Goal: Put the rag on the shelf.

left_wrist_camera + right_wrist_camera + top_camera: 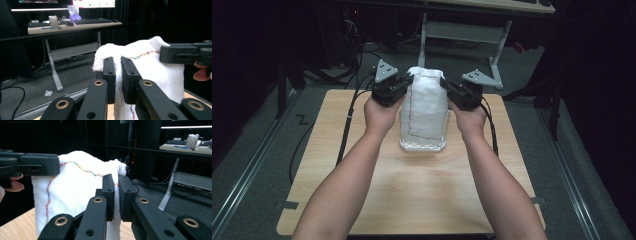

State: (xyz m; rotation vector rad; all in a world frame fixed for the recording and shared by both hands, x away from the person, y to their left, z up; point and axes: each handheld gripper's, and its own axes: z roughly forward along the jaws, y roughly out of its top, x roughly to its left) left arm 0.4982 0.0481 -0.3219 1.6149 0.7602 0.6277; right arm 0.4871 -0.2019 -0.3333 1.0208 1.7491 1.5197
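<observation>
white cloth [426, 107] with a line of coloured stitching is held up above the middle of the wooden table [362, 200], stretched between the two grippers so that it hangs down as a flat sheet. its lower edge is seen close to the table top, but whether it touches the wood cannot be told from the high view. the left gripper [118, 75] is clenched on one upper corner of the cloth, and in the left gripper view the fabric is pinched in the narrow gap between the black jaws. the right gripper [116, 195] is clenched in the same way on the other upper corner. what lies behind the cloth is hidden. the hands are partly covered by the gripper bodies, and the forearms are cut off at the bottom edge. a desk [75, 26] with a keyboard is seen far behind, in a dark room where little else can be made out.
</observation>
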